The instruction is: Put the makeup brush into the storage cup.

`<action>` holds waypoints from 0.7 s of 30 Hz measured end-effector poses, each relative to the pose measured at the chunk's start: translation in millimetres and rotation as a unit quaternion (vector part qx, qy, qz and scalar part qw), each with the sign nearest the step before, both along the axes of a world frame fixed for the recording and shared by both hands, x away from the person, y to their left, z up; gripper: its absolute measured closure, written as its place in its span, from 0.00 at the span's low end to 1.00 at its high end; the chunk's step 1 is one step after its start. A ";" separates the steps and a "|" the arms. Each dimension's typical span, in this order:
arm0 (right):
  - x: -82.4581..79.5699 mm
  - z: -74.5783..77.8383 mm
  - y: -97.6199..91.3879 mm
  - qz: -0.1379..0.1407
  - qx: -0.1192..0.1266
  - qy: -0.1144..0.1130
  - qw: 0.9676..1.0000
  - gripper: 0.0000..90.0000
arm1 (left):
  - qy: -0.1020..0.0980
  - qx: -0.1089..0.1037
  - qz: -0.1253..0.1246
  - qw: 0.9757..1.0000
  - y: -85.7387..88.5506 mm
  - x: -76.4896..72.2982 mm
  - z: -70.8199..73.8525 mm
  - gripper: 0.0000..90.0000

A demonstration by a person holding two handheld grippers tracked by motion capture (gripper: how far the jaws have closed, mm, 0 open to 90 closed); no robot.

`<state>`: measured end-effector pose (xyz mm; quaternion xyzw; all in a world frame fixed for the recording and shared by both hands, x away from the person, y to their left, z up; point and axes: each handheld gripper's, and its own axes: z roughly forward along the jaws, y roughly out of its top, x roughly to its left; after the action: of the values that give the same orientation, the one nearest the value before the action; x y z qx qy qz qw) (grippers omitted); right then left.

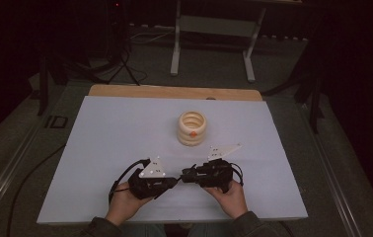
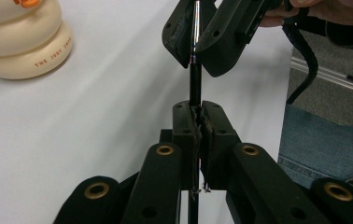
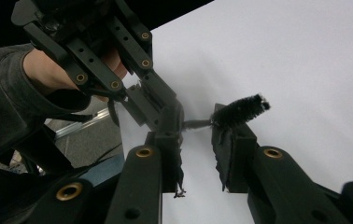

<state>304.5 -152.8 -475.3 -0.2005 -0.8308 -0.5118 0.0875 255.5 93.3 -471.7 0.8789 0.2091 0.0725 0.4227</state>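
The white counter (image 1: pixel 125 148) fills the middle of the high view, a cream ringed holder (image 1: pixel 192 128) standing above centre. Low in the frame the left gripper (image 1: pixel 173 181) has its jaws clamped tight on a thin mascara wand (image 2: pixel 195 81). The right gripper (image 1: pixel 184 176) has its jaws part open around the wand's brush (image 3: pixel 240 111), not yet pressing. Closing off-centre could bend the bristles or twist the wand out of line.
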 end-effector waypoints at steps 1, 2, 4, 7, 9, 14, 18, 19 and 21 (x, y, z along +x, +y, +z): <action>0.1 -0.1 -0.3 0.001 0.002 0.001 1.000 0.83 | -0.001 0.001 -0.001 1.000 -0.1 -0.1 0.1 0.96; 0.2 -0.2 -0.5 0.002 0.004 0.003 1.000 0.84 | -0.001 0.001 -0.002 1.000 -0.3 -0.2 0.3 0.96; 0.6 -0.6 -1.0 0.004 0.008 0.005 1.000 0.86 | -0.002 0.000 -0.002 1.000 -0.7 -0.7 0.6 0.96; 0.8 -1.1 -1.8 0.008 0.015 0.009 1.000 0.90 | -0.004 0.001 -0.002 1.000 -0.6 -1.4 0.8 0.96; 0.7 -1.5 -2.0 0.011 0.019 0.012 1.000 0.91 | -0.005 0.001 -0.002 1.000 -0.1 -1.6 0.9 0.96; 0.3 -0.9 -1.4 0.020 0.028 0.018 0.999 0.94 | -0.006 0.003 -0.005 1.000 -1.4 -2.2 -0.2 0.96; -0.7 -0.1 -0.1 0.022 0.023 0.013 0.999 0.95 | -0.005 0.004 -0.006 1.000 -1.1 -1.9 -0.8 0.96; -0.7 0.1 0.0 0.021 0.023 0.016 0.999 0.95 | -0.005 0.004 -0.006 1.000 -0.9 -1.9 -0.8 0.96; -0.7 0.2 0.2 0.021 0.023 0.017 0.999 0.95 | -0.001 0.002 -0.005 1.000 -0.4 -1.4 -1.0 0.95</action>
<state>303.8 -152.6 -475.0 -0.1897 -0.8212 -0.5253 0.1167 254.1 92.9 -472.8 0.8807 0.2039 0.0716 0.4215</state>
